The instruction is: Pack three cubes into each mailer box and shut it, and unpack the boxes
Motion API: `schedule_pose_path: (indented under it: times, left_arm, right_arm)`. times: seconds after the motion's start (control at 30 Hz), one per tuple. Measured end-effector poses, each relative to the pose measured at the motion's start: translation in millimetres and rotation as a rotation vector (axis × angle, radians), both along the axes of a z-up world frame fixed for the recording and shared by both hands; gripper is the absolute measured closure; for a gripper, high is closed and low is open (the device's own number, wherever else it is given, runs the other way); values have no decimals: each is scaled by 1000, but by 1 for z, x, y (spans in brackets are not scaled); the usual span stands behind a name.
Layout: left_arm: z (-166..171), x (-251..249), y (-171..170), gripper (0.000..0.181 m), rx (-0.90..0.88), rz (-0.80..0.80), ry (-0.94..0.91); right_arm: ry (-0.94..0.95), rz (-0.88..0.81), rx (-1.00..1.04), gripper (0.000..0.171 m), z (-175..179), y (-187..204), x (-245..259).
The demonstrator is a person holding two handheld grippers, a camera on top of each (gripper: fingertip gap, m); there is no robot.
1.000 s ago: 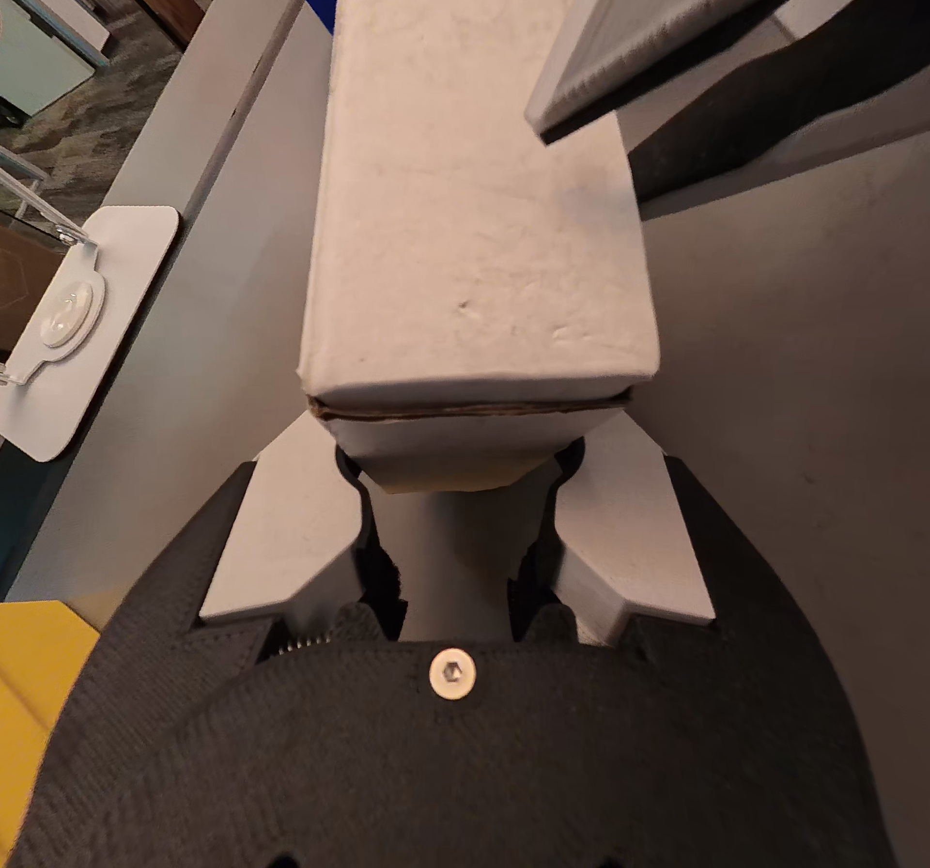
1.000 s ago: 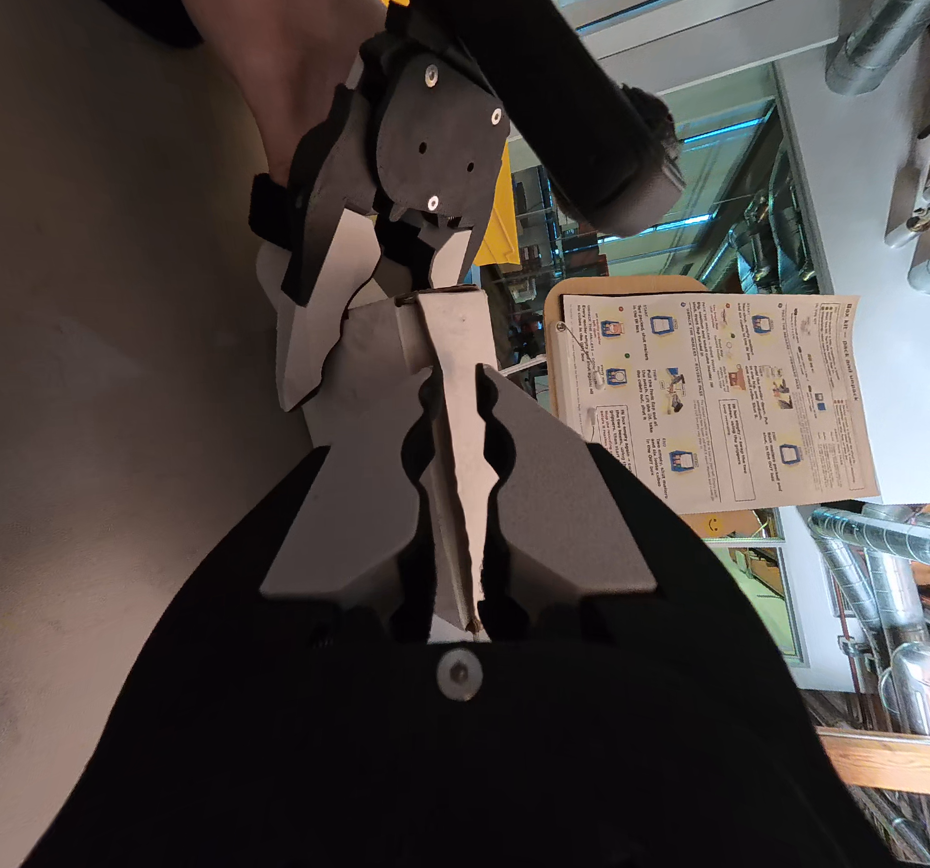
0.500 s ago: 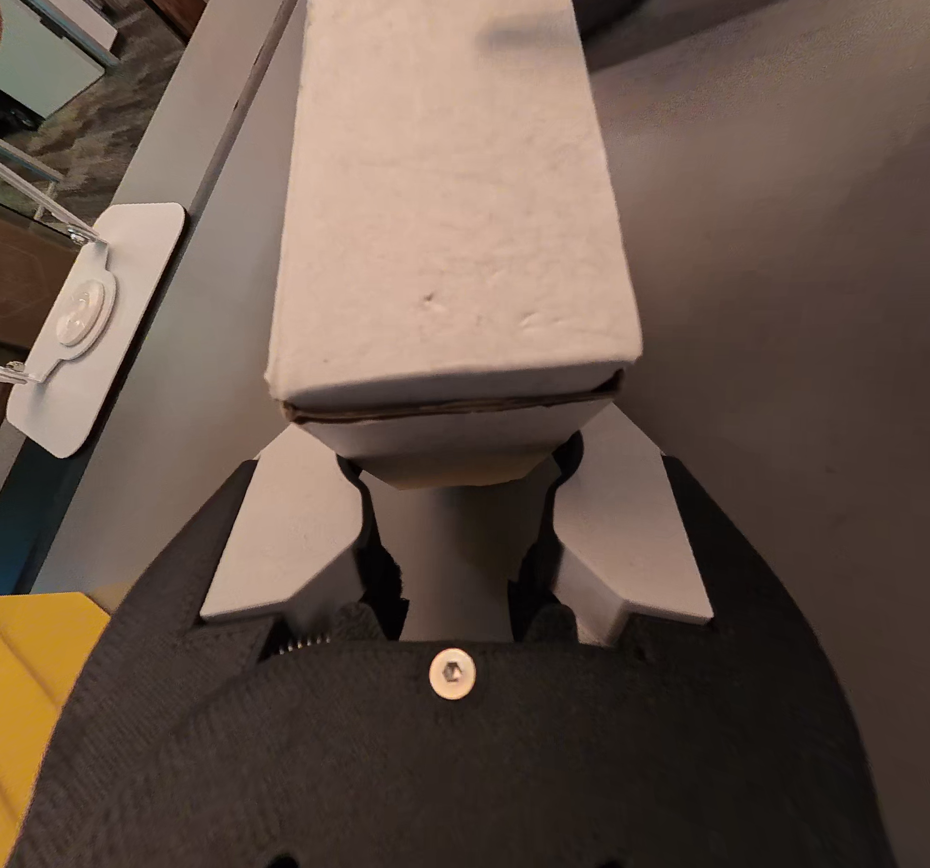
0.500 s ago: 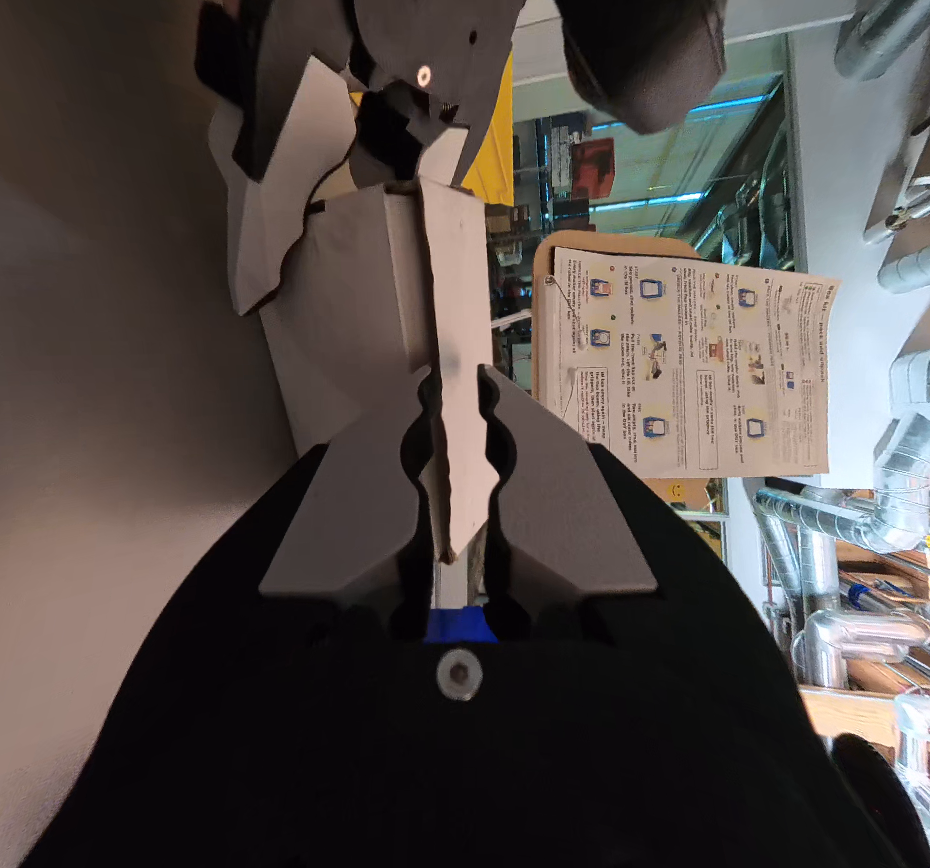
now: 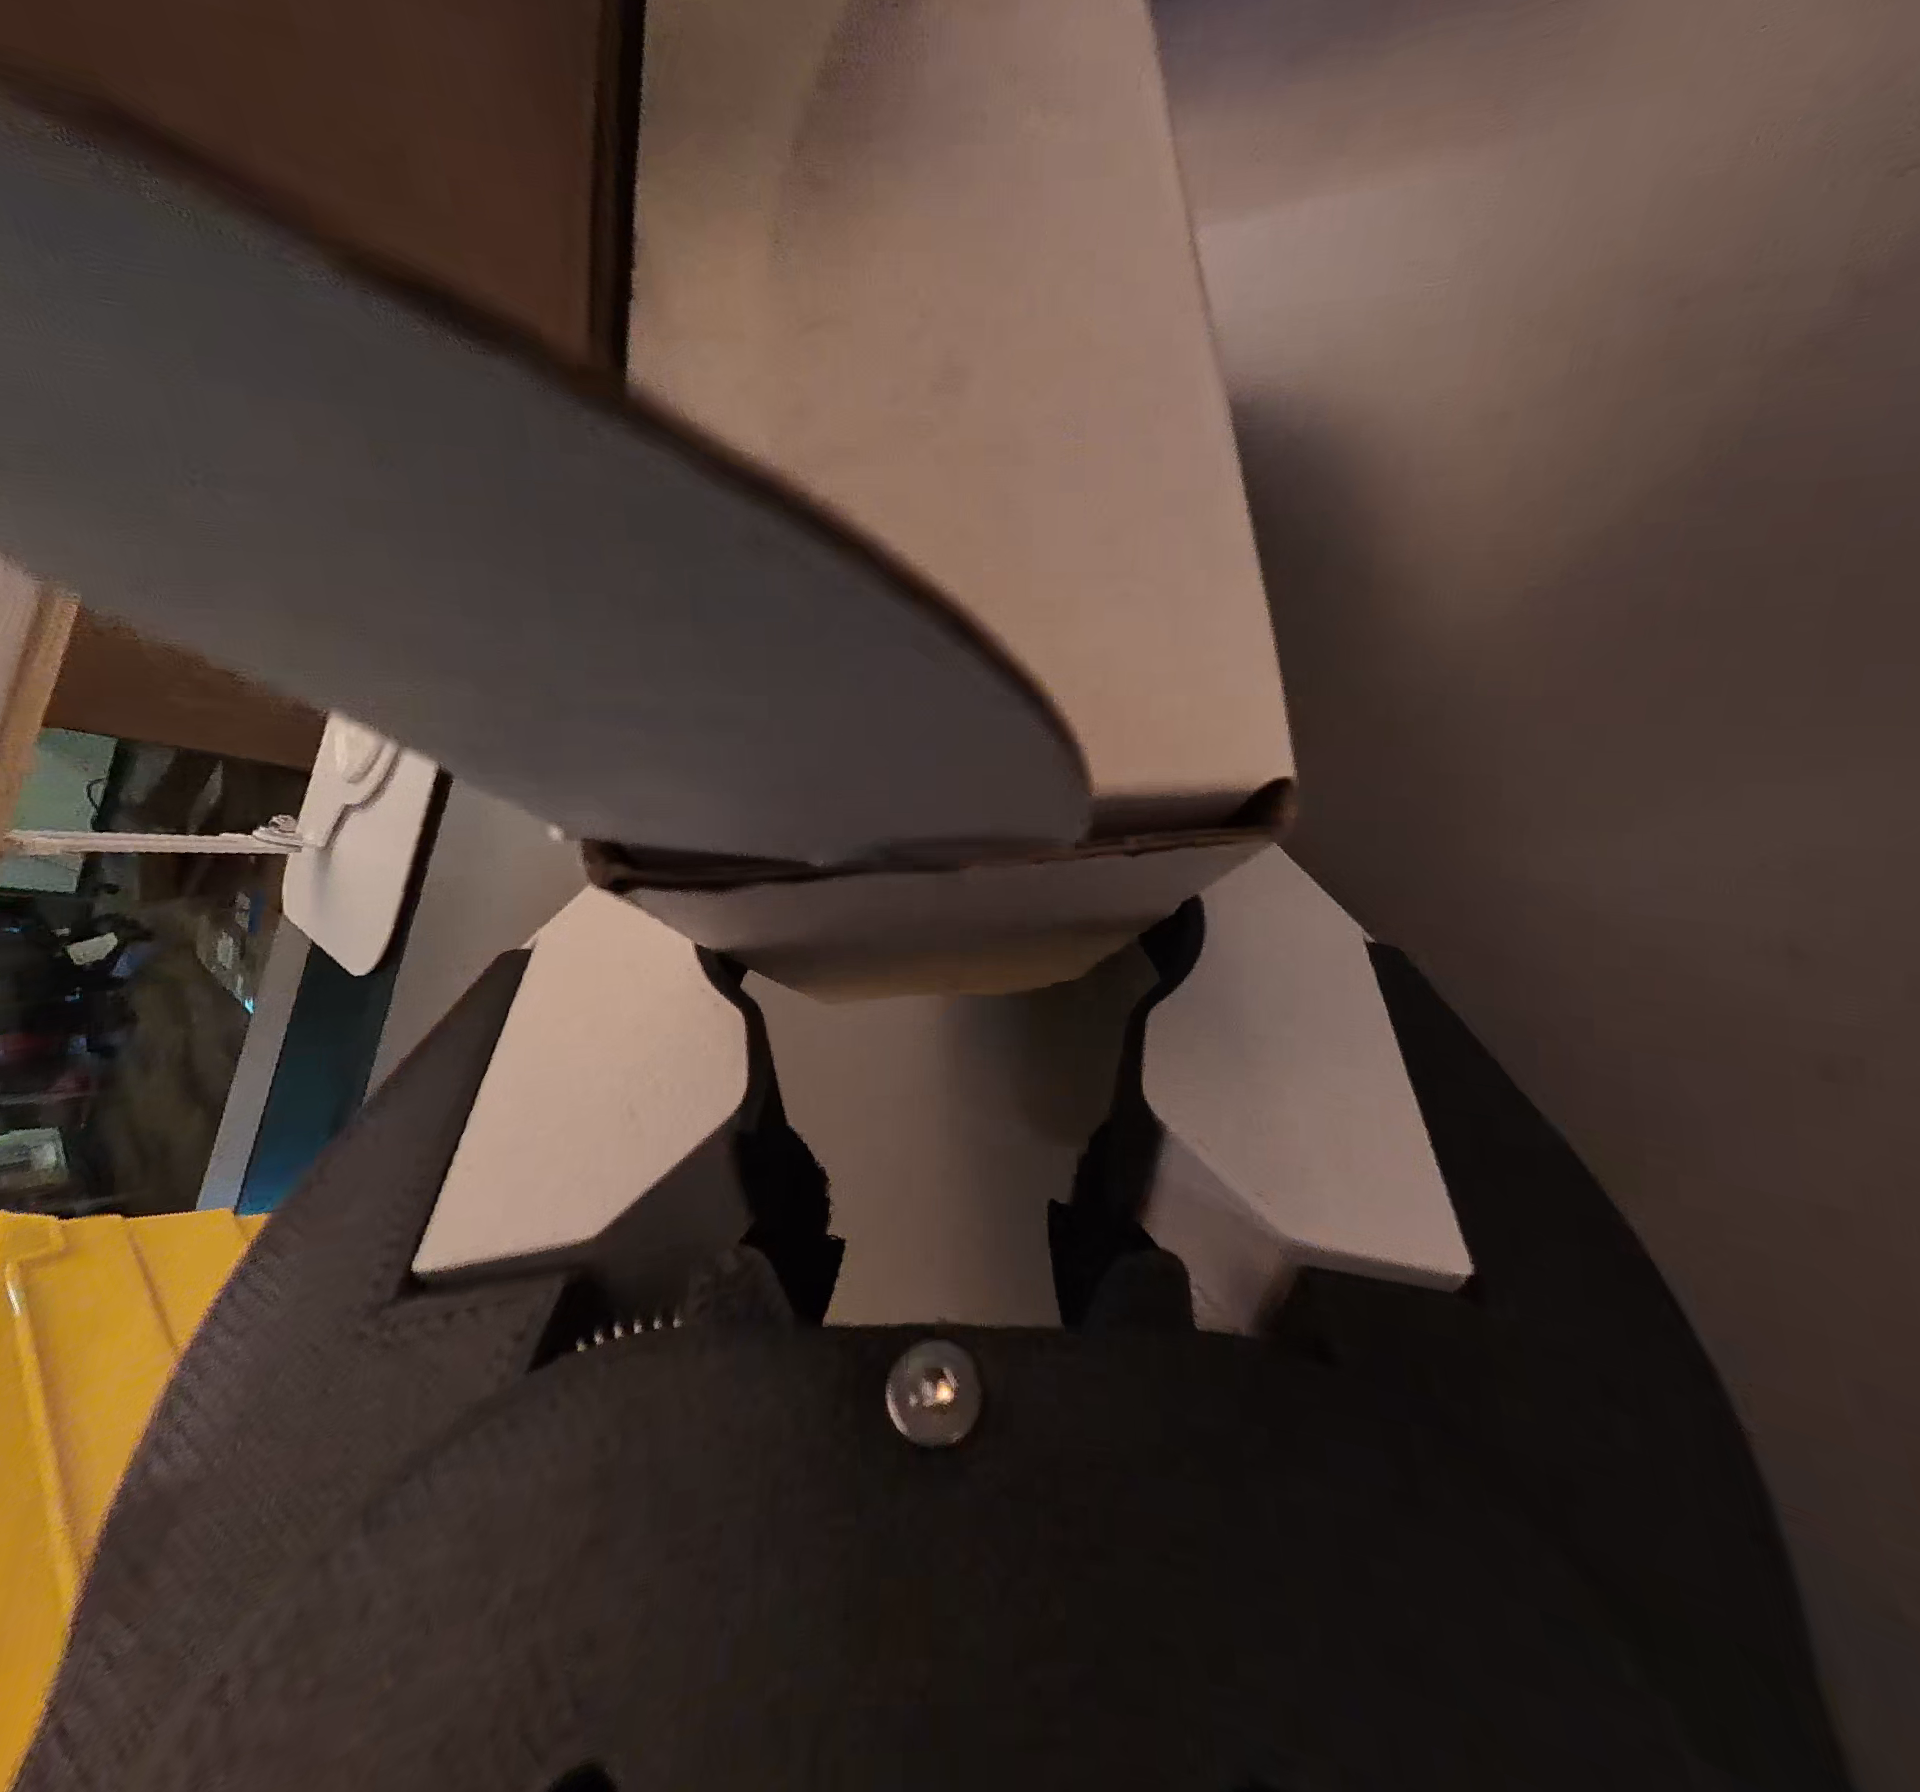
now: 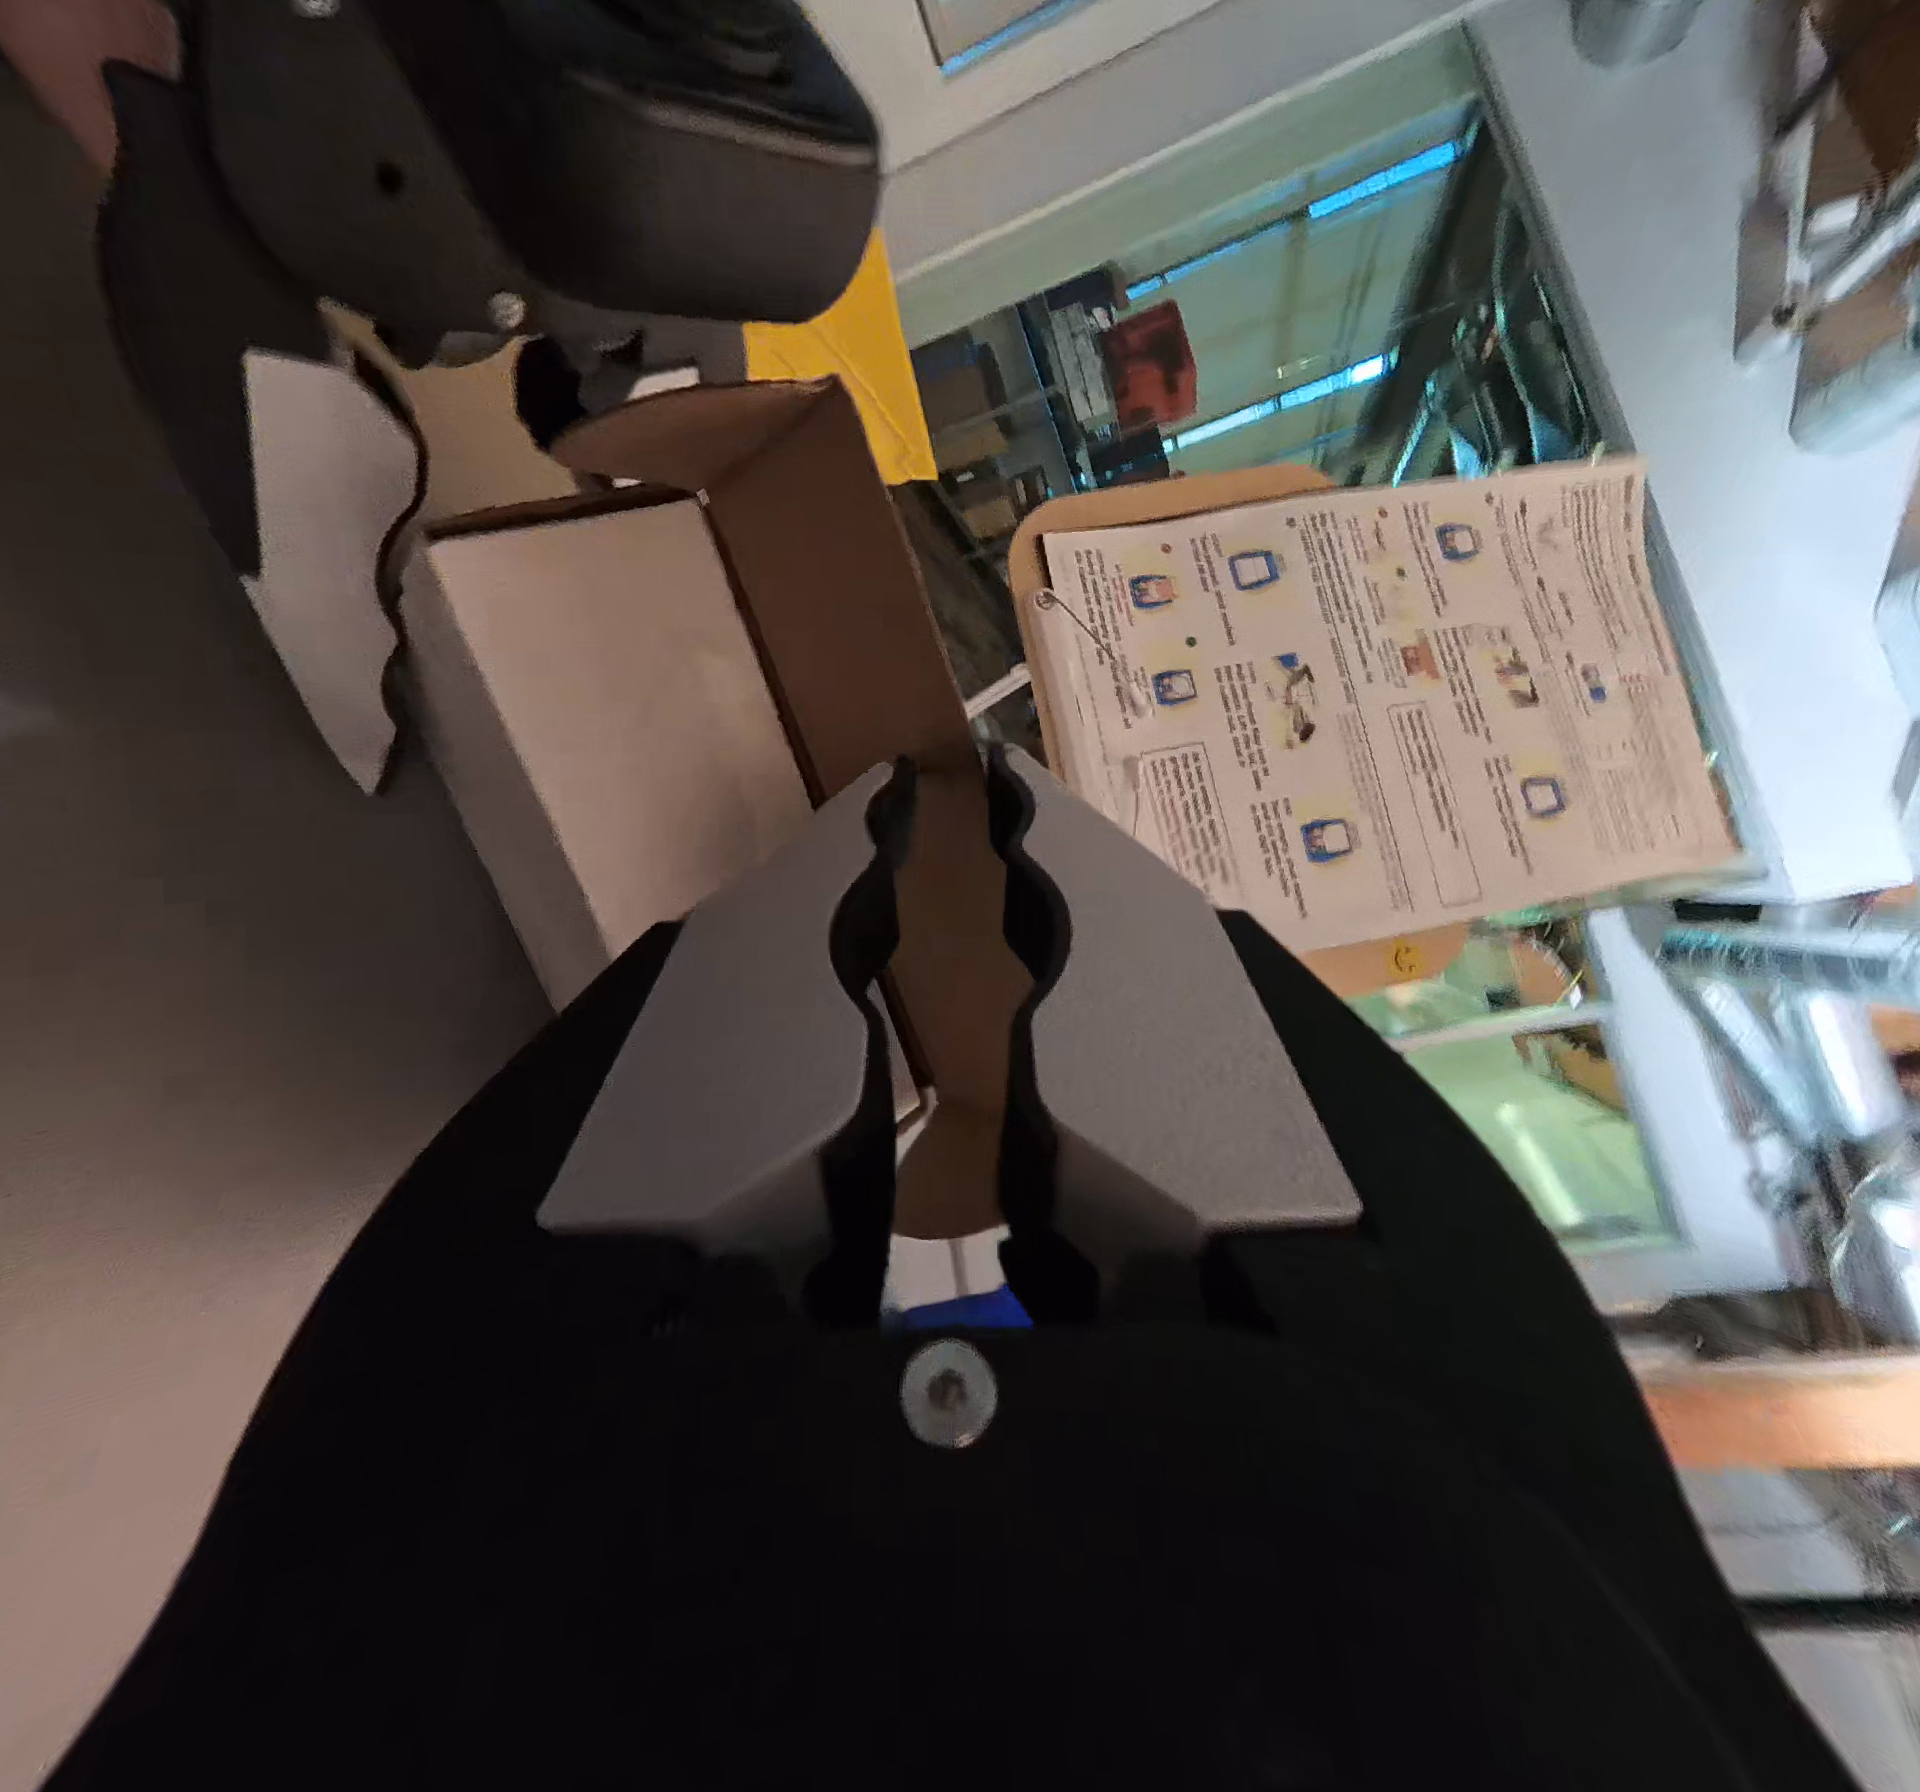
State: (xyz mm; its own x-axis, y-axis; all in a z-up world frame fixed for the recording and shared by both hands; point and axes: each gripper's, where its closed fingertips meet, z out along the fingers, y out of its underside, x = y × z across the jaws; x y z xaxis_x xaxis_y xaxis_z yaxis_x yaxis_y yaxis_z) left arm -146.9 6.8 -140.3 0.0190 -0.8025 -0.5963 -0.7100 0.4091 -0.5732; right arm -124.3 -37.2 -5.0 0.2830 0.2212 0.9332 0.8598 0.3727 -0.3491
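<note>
Left gripper [image 5: 951, 953] clamped on the near end of the white mailer box [image 5: 935, 392], right gripper [image 6: 945, 786] narrowly pinching its raised brown lid [image 6: 831, 599] toward 12 o'clock, grey table [image 5: 1610, 599] beneath.

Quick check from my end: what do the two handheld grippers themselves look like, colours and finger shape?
Both match: the left gripper and right gripper have pale grey angular fingers with wavy black inner pads, on a black textured body with one silver hex screw at centre. No cables or sleeves visible.
</note>
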Motion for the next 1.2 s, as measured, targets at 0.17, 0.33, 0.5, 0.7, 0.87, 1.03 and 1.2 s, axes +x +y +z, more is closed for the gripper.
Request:
schedule_pose_path:
  times: [0.17, 0.33, 0.5, 0.7, 0.87, 1.03, 1.2]
  left_arm:
    - [1, 1, -1, 108, 101, -58, 13]
    - [2, 2, -3, 108, 188, -107, 15]
    - [19, 1, 11, 91, 354, -19, -56]
    - [79, -5, -7, 64, 357, -22, -342]
    - [105, -8, -59, 90, 534, -245, -395]
    - [57, 16, -44, 76, 547, -139, -97]
    - [38, 21, -32, 76, 464, -58, -8]
  right_arm:
    - [-144, -20, -125, 149, -18, -3, 4]
    - [-269, -69, -471, 171, -38, -8, 10]
    - [-81, -187, -880, 170, -32, 3, 14]
    - [-5, -302, -1026, 171, -24, 24, 22]
    - [82, -199, -1082, 171, -22, 31, 17]
    - [96, -153, -1113, 171, -25, 25, 6]
    - [38, -185, -1089, 171, -29, 21, 6]
